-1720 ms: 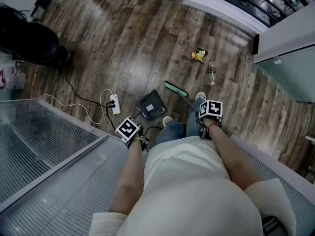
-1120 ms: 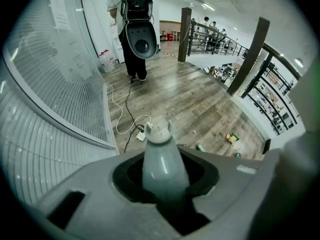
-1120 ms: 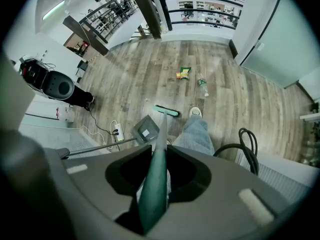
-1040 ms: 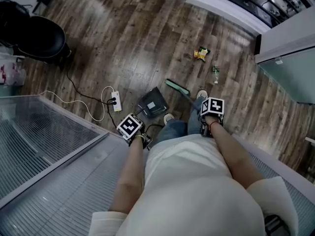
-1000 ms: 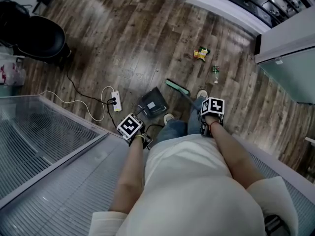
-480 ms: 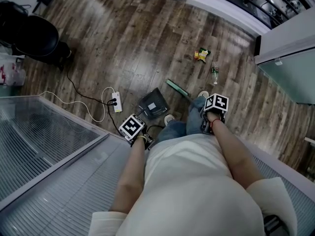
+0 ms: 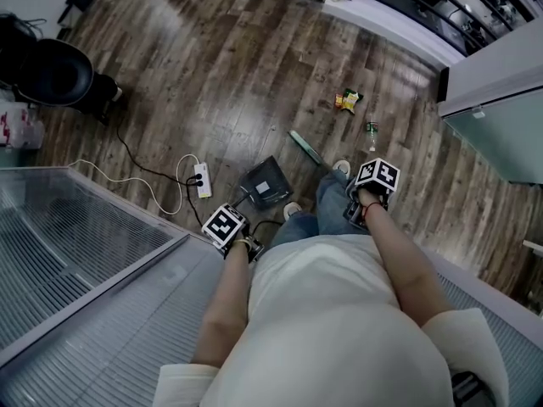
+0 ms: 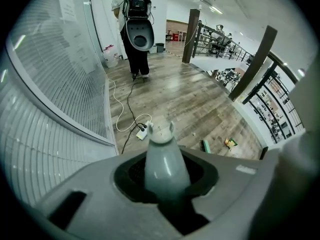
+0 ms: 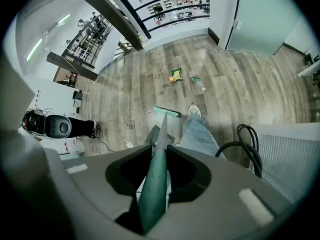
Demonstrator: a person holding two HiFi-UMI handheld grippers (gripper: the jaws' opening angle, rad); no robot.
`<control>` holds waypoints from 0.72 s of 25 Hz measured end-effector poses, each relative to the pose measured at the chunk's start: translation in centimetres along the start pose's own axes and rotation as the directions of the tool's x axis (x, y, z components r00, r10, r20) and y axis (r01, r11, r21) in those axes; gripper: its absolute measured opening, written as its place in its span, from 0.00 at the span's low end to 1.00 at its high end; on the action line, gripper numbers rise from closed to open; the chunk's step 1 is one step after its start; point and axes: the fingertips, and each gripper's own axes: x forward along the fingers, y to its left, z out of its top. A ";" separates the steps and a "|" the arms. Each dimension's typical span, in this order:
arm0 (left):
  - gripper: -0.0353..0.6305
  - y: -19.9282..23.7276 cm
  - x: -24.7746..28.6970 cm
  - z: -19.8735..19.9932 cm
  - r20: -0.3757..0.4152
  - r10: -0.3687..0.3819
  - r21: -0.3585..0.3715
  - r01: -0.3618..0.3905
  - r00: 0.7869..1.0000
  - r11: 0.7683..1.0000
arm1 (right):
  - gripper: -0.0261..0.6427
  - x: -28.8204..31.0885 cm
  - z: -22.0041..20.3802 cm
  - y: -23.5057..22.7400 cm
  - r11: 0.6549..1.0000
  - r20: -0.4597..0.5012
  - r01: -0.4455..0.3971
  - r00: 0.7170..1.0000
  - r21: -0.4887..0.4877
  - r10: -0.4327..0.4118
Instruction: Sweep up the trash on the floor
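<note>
A yellow snack wrapper (image 7: 346, 101) and a small bottle (image 7: 372, 131) lie on the wood floor ahead of my feet. My right gripper (image 7: 362, 200) is shut on a green broom handle (image 9: 157, 174). The broom head (image 7: 305, 147) rests on the floor a short way before the wrapper (image 9: 176, 75) and bottle (image 9: 197, 81). My left gripper (image 7: 240, 239) is shut on the grey handle (image 8: 162, 164) of a dark dustpan (image 7: 266, 182), which stands on the floor left of the broom head. The wrapper (image 8: 230, 143) shows far right in the left gripper view.
A white power strip (image 7: 202, 179) with cables lies on the floor left of the dustpan. A bulky black object (image 7: 55, 70) stands at the far left. A glass partition (image 7: 76, 253) runs along my left, and a pale wall panel (image 7: 501, 100) stands at the right.
My right gripper has moved forward and slightly right with the broom, and the broom head has turned and slid a little toward the trash. The dustpan has stayed about where it was.
</note>
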 end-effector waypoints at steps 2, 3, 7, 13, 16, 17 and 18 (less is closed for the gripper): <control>0.18 0.1 -0.1 0.4 0.002 -0.006 -0.017 0.006 1.000 1.000 | 0.19 -0.3 0.6 0.7 1.000 0.012 -0.016 1.000 0.002 0.016; 0.18 0.1 -0.2 0.7 0.006 -0.009 -0.027 0.009 1.000 1.000 | 0.19 -0.4 1.0 1.1 1.000 0.019 -0.025 1.000 0.001 0.025; 0.18 -0.3 -0.1 2.1 0.026 -0.021 -0.064 0.022 0.999 0.998 | 0.19 -0.6 2.6 3.2 0.998 0.040 -0.054 0.998 -0.010 0.055; 0.18 -1.4 0.7 4.8 0.059 -0.030 -0.119 0.037 0.998 0.992 | 0.19 0.1 5.5 5.8 0.997 0.069 -0.059 0.996 -0.047 0.062; 0.18 -2.1 1.3 6.1 0.071 -0.023 -0.142 0.033 0.997 0.989 | 0.19 0.7 7.1 6.8 0.997 0.075 -0.044 0.996 -0.068 0.049; 0.18 -2.3 1.4 6.4 0.073 -0.021 -0.150 0.032 0.997 0.988 | 0.19 0.9 7.7 7.1 0.996 0.075 -0.037 0.996 -0.079 0.043; 0.18 -2.6 1.5 6.8 0.074 -0.020 -0.157 0.031 0.997 0.987 | 0.19 1.0 8.3 7.4 0.995 0.074 -0.029 0.997 -0.091 0.036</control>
